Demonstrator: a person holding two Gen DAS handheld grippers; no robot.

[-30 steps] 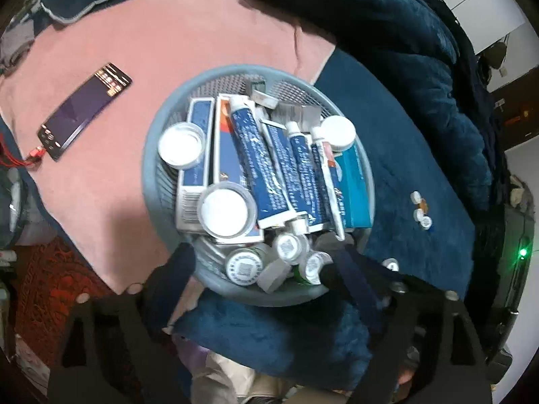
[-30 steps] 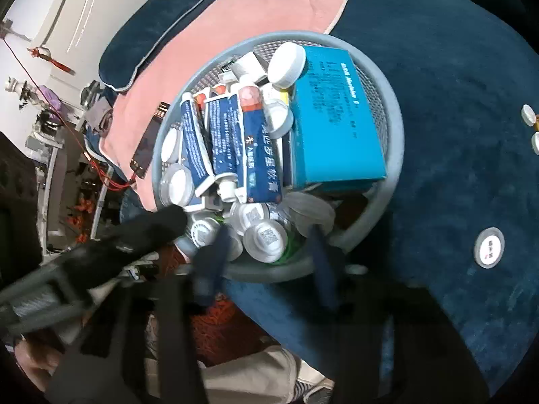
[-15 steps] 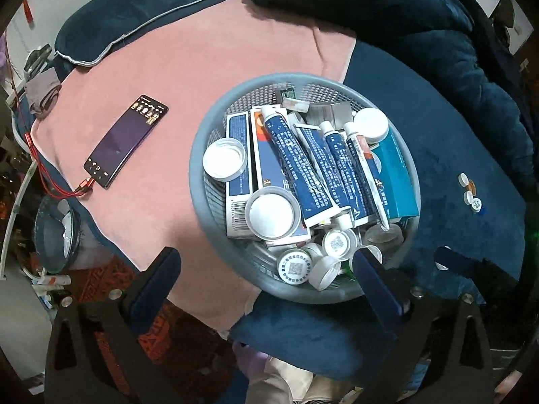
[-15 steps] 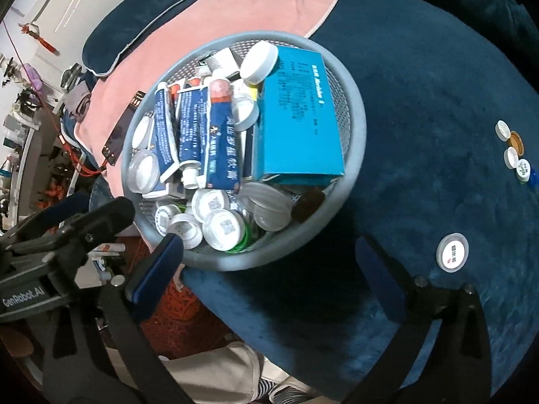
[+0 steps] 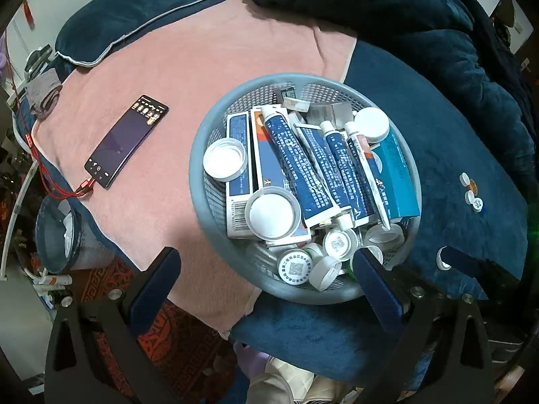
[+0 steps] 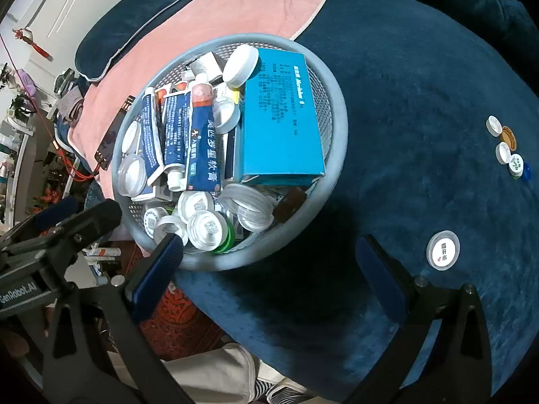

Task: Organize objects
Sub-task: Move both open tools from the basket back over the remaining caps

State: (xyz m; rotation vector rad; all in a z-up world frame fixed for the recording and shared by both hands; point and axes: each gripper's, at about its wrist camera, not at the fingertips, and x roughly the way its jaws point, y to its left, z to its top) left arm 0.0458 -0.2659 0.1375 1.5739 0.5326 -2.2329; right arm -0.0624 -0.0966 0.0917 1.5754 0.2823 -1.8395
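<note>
A round grey mesh basket (image 5: 198, 181) (image 6: 337, 107) sits where a pink towel meets a dark blue blanket. It holds several blue ointment tubes (image 5: 293, 165) (image 6: 202, 141), a teal box (image 6: 279, 118) (image 5: 395, 175), white lids and small round jars (image 5: 293, 266) (image 6: 207, 229). My left gripper (image 5: 266, 286) is open and empty, its jaws wide at the basket's near rim. My right gripper (image 6: 266, 269) is open and empty, just below the basket's near rim over the blanket.
A phone (image 5: 126, 141) with a red cable lies on the pink towel (image 5: 202, 54). A row of small caps (image 6: 507, 148) (image 5: 471, 192) and a single white lid (image 6: 443, 250) lie on the blue blanket. A rumpled dark blanket (image 5: 404, 17) is heaped behind.
Both grippers were shut down in the basket's near edge a second ago. They have opened wide and pulled back up and away from the basket, holding nothing.
</note>
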